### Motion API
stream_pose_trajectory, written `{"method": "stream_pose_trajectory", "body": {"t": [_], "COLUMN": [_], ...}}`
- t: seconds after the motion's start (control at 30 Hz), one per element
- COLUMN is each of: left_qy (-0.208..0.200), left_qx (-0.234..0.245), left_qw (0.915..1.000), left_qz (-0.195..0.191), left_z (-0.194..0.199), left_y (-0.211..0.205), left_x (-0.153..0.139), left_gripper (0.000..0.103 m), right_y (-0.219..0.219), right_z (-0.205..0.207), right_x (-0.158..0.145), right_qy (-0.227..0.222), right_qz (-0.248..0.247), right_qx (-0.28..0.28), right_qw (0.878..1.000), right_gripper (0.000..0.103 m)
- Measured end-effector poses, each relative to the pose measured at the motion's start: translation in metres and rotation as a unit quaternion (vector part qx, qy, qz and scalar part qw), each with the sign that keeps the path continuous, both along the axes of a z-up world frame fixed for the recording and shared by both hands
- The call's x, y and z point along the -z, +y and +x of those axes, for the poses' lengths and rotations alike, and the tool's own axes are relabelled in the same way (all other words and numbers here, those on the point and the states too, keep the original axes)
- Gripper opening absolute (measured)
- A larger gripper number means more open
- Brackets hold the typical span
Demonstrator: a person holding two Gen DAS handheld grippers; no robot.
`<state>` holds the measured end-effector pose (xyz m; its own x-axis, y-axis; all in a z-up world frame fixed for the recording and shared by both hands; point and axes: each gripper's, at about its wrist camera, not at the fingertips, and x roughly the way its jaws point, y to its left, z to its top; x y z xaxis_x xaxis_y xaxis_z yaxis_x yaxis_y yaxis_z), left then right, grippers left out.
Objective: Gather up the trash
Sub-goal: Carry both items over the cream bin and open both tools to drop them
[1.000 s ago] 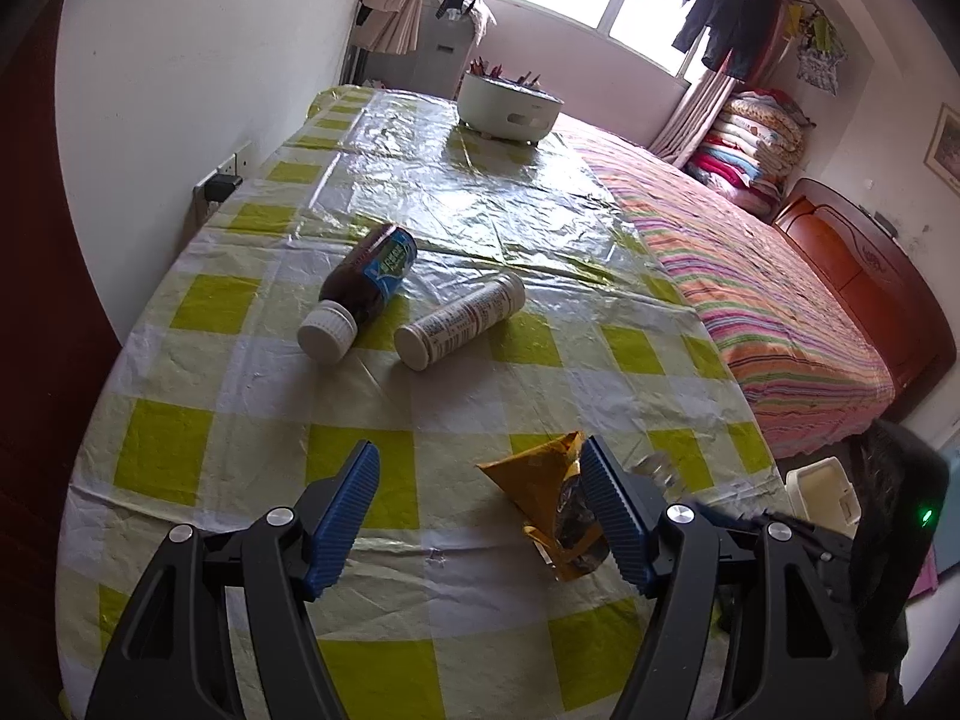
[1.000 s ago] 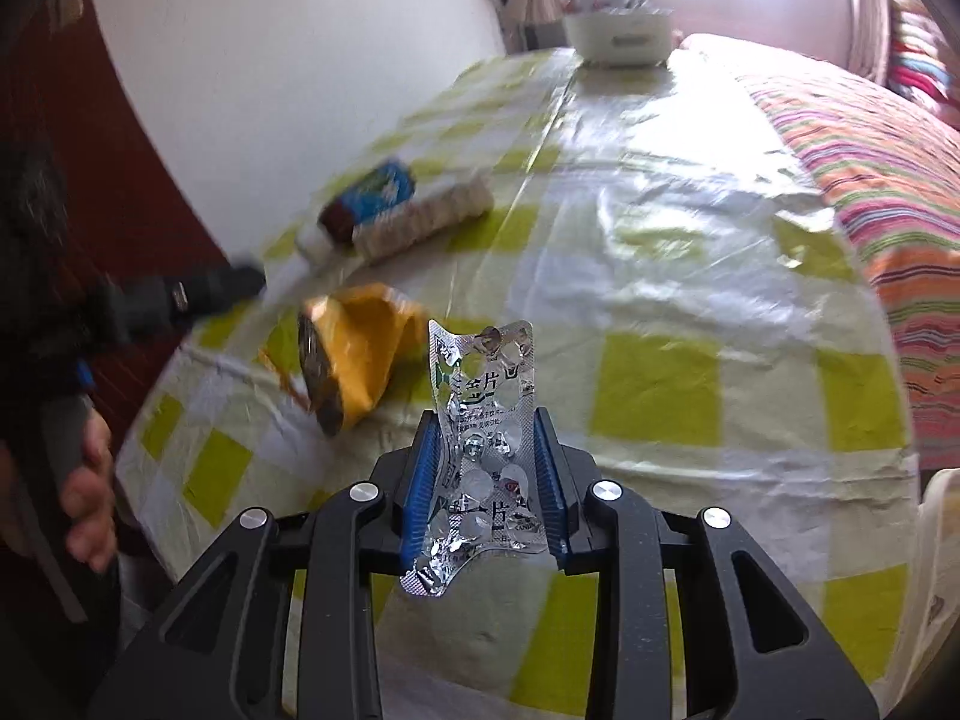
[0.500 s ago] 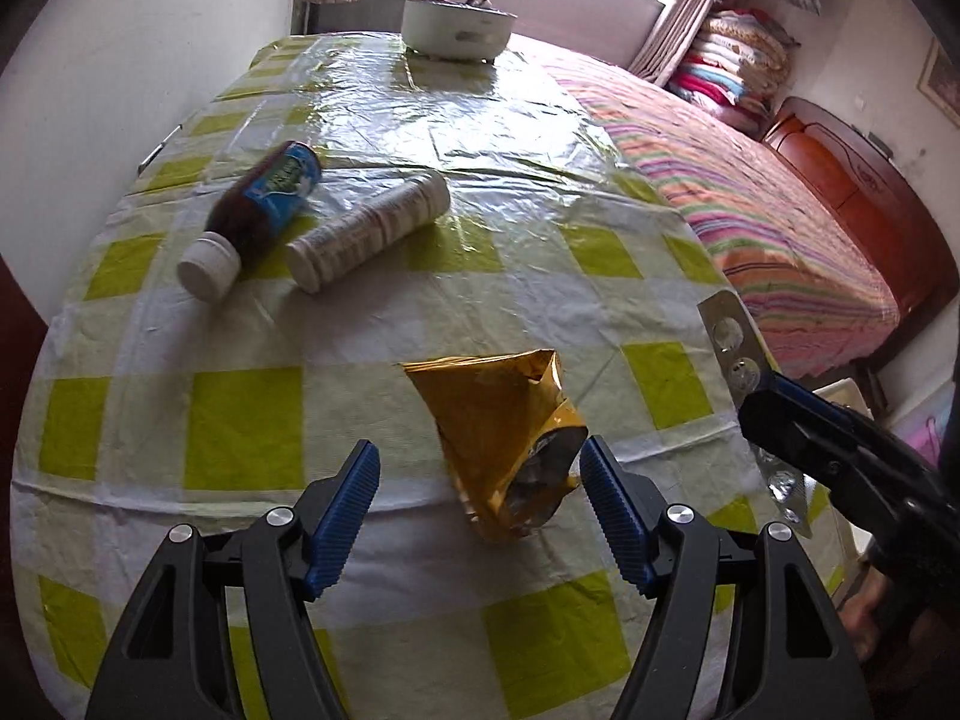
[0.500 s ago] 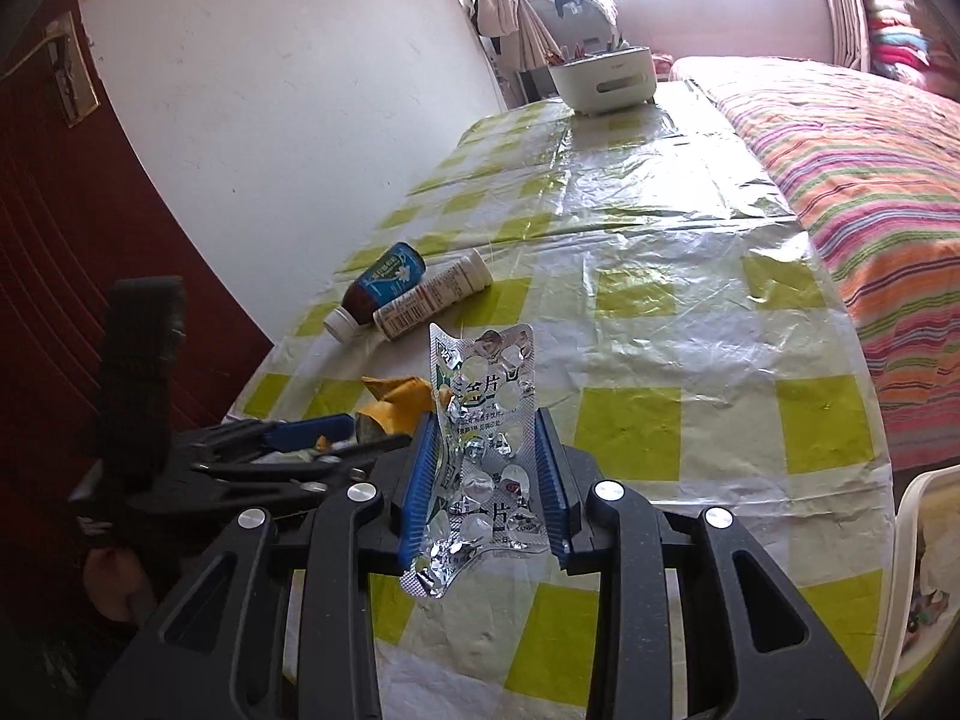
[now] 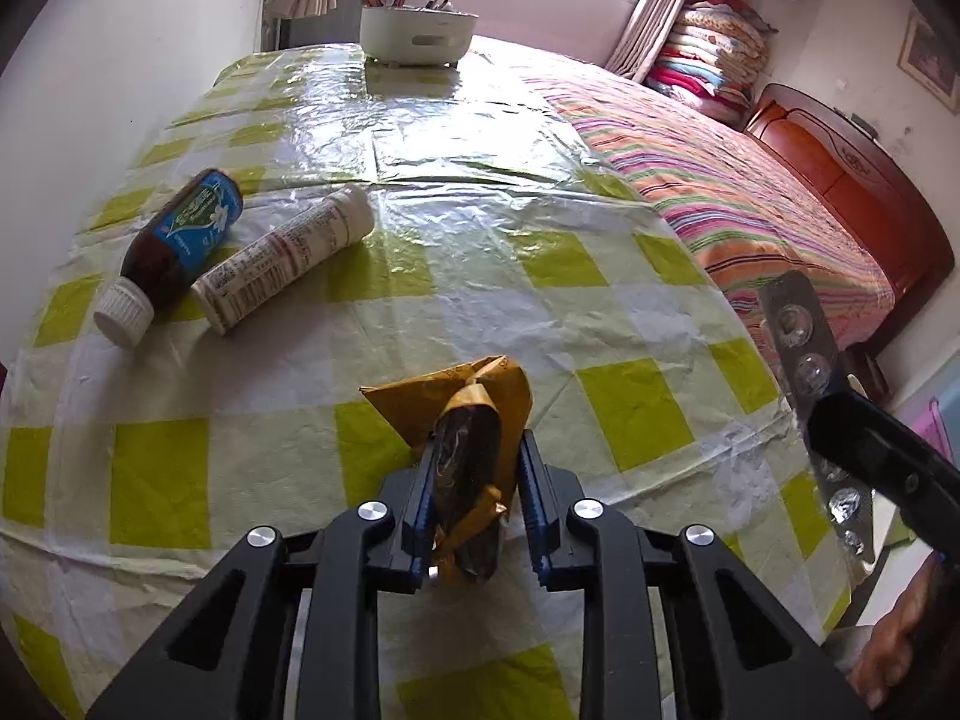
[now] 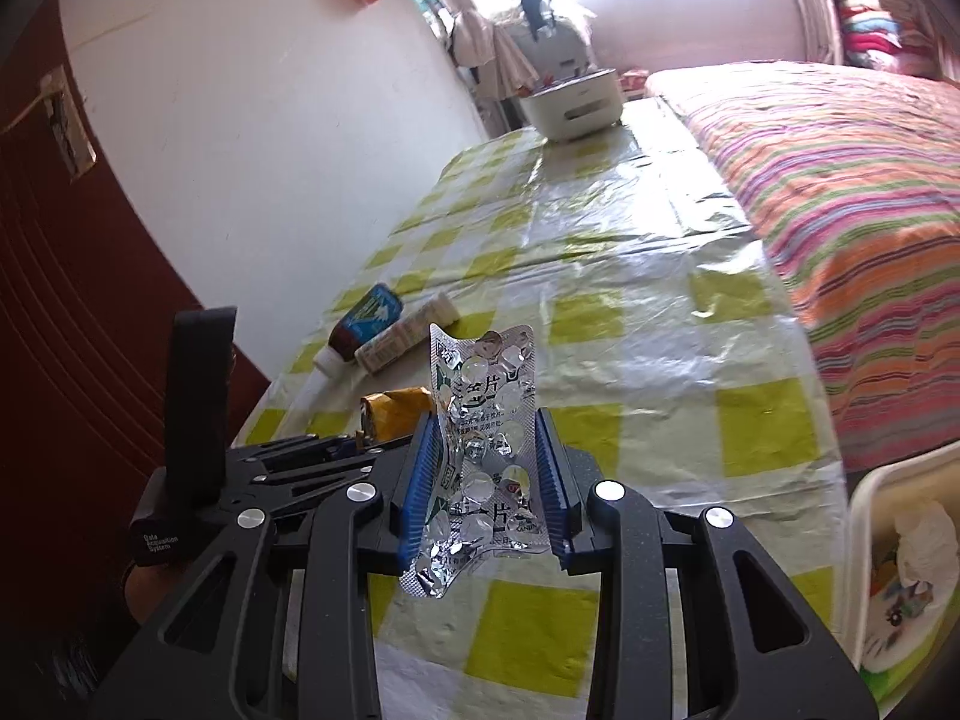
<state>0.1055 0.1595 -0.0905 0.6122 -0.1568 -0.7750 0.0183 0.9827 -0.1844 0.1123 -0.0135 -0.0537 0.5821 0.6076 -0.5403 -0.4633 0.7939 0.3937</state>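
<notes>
Left wrist view shows our left gripper [image 5: 474, 480] closing on the yellow wrapper [image 5: 474, 420] at the table [image 5: 420, 324] edge, our right gripper [image 6: 486, 462] pinching the pill pack [image 6: 486, 450]; next we lift both toward the bin [image 6: 864, 540].

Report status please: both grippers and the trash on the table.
Left gripper closing on the yellow wrapper. Right gripper shut on the blister pack. Two bottles lie on the table; nothing blocks.

A white cooker [image 5: 417, 30] stands at the table's far end beside a striped bed [image 5: 720, 180].
</notes>
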Motion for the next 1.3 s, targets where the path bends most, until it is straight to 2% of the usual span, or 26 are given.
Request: {"method": "stream_pose_trajectory", "body": {"t": [0.33,0.5,0.7,0.93,1.07,1.3], "left_qy": [-0.032,-0.036,-0.044,-0.042,-0.046,-0.056], "left_qx": [0.038,0.075,0.114,0.142,0.160,0.188], "left_qw": [0.9979,0.9953,0.9902,0.9855,0.9819,0.9768], "left_qz": [-0.040,-0.050,-0.068,-0.082,-0.089,-0.087], "left_z": [-0.003,-0.006,-0.007,-0.009,-0.013,-0.018], "left_y": [-0.038,-0.069,-0.105,-0.136,-0.153,-0.179], "left_x": [-0.013,-0.017,-0.021,-0.021,-0.023,-0.026], "left_gripper": [0.019,0.019,0.019,0.019,0.019,0.019], "right_y": [-0.066,-0.094,-0.131,-0.151,-0.161,-0.173], "right_z": [-0.005,-0.016,-0.034,-0.057,-0.074,-0.088], "right_x": [-0.013,-0.016,-0.009,-0.002,-0.009,-0.004], "right_qy": [-0.028,-0.055,-0.078,-0.102,-0.136,-0.135], "right_qz": [0.017,0.004,-0.014,-0.032,-0.048,-0.039], "right_qx": [0.072,0.118,0.182,0.229,0.263,0.291], "right_qw": [0.997,0.992,0.980,0.967,0.954,0.946], "right_gripper": [0.031,0.031,0.032,0.032,0.033,0.034]}}
